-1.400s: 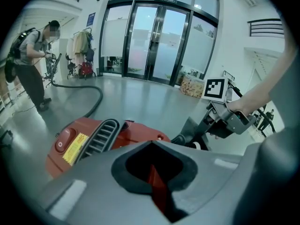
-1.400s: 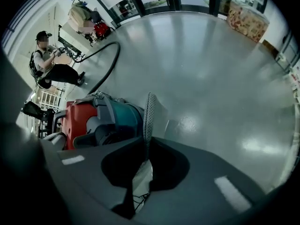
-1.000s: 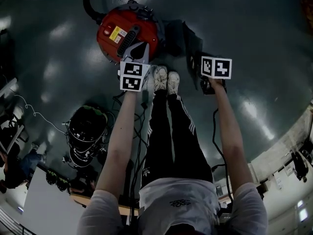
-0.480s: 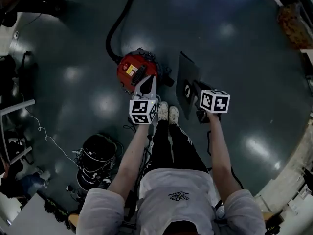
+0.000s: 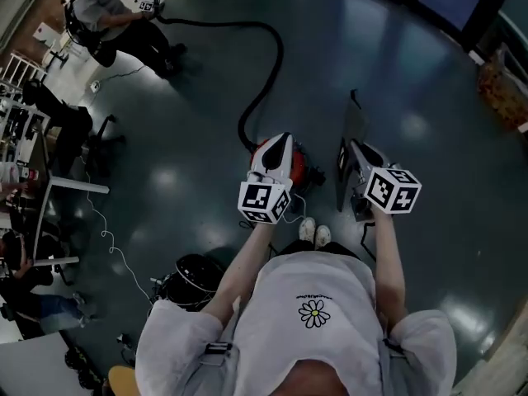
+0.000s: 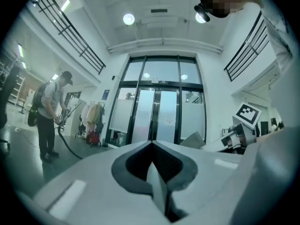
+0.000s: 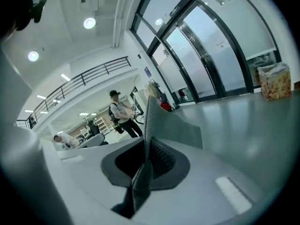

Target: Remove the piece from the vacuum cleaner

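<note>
Both grippers have risen with the person, who a second ago bent low over the vacuum (image 5: 302, 166) and now stands upright. The right gripper (image 5: 353, 148) is clamped on the thin grey piece (image 7: 172, 125), which stands on edge between its jaws, off the floor and above the vacuum. The left gripper (image 5: 279, 142) has its jaws pressed together on nothing. The piece looks wholly free of the vacuum, so the removal seems done; at most, setting it down remains.

Right gripper (image 5: 353, 147) raised piece (image 5: 353, 120) above vacuum cleaner (image 5: 304, 163).
</note>
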`<action>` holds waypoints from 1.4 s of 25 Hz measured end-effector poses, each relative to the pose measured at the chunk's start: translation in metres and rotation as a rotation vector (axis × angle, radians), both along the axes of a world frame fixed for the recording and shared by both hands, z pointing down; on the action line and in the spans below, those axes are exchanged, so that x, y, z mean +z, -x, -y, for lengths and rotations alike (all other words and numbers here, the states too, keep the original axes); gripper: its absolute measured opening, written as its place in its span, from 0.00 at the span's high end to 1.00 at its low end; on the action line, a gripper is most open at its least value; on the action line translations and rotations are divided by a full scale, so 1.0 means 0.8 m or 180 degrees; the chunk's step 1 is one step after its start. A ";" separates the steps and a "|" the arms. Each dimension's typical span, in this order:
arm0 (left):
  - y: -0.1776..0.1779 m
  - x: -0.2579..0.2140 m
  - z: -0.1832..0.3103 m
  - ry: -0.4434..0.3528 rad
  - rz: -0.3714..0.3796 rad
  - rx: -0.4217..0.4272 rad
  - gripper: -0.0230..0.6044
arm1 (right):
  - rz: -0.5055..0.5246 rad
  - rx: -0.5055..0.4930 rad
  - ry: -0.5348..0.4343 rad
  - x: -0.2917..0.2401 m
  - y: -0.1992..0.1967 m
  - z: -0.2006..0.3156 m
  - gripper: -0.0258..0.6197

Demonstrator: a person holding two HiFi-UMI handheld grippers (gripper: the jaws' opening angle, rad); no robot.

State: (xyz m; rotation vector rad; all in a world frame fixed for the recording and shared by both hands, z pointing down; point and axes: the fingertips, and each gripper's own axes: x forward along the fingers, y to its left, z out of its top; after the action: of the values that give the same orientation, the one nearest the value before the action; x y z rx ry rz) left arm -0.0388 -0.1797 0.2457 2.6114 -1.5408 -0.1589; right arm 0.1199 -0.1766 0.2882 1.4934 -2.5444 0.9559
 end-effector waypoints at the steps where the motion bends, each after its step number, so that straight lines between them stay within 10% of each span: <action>1: 0.006 -0.022 -0.003 -0.0101 -0.0022 -0.0023 0.96 | 0.0104 0.0007 -0.0086 -0.024 -0.001 0.002 0.88; 10: 0.066 -0.097 -0.025 -0.0637 -0.0058 -0.0240 0.96 | 0.0676 -0.0035 -0.0637 -0.116 0.018 0.000 0.88; 35: 0.034 -0.092 -0.011 -0.0512 -0.0095 -0.0231 0.96 | 0.0172 -0.0145 -0.0813 -0.123 0.031 -0.002 0.89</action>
State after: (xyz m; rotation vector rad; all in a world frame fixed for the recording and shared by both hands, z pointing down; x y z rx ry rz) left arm -0.0664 -0.1712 0.1723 2.6591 -1.6795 -0.3401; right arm 0.0953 -0.1750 0.1902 1.4760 -2.8157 0.6962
